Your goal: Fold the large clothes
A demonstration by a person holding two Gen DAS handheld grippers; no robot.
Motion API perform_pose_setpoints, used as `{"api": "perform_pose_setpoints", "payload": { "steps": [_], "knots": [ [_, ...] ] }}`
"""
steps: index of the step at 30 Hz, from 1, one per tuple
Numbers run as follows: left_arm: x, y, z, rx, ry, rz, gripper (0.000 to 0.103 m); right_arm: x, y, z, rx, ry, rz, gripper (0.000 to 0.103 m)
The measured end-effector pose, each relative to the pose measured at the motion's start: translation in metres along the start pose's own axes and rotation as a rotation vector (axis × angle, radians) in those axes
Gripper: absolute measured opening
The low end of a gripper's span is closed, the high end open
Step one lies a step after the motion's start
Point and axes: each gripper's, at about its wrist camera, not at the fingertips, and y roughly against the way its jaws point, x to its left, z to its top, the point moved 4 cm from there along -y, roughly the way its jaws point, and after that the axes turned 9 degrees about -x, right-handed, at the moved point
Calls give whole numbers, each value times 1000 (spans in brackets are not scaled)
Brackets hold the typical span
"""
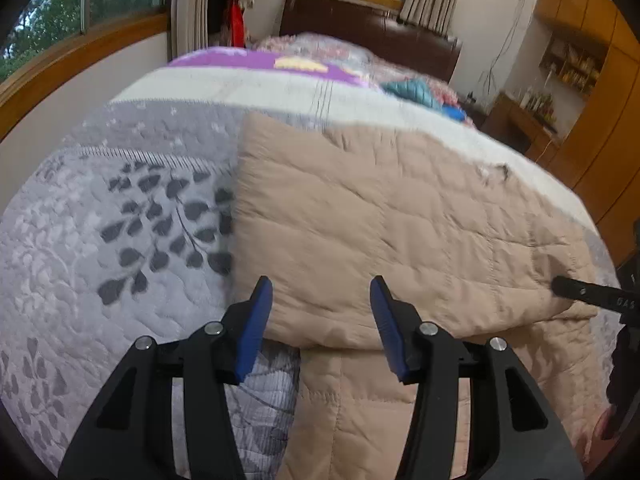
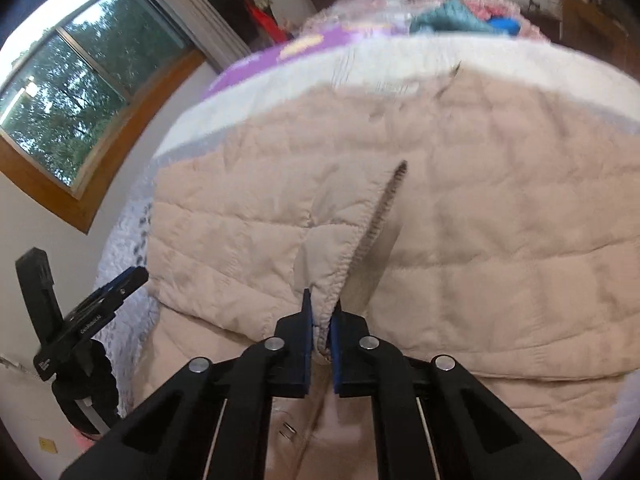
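On the bed (image 1: 160,128) I see one beige quilted jacket (image 1: 400,220) lying crosswise, partly folded. My left gripper (image 1: 321,292) has its jaws spread; my right gripper (image 2: 321,308) pinches the jacket's ribbed cuff (image 2: 376,232).

Beige quilted jacket (image 1: 400,220), partly folded, on bed.

Home bdrm, quilted bed (image 1: 120,208), headboard (image 1: 368,28), curtained window (image 2: 80,92)

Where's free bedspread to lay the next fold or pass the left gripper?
Free: grey leaf-print bedspread left of the beige quilted coat, and the white band beyond it. Crowded: the headboard end, with teal clothes; the right gripper is shut on the coat's hem.
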Motion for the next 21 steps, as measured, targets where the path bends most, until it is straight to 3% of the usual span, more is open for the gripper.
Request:
{"api": "perform_pose_setpoints", "payload": {
  "steps": [7,12,18,21],
  "knots": [
    [-6,0,15,-13,-34,26,51,-54,71,21,-122,11,-164,7],
    [-30,-23,24,23,-84,6,51,-93,93,17,-131,-46,-184,7],
    [-47,-66,10,115,-131,33,51,-121,69,2,-73,-89,-223,7],
    [-42,-81,-2,133,-119,45,57,-136,47,-10,-24,-129,-220,7]
  ]
}}
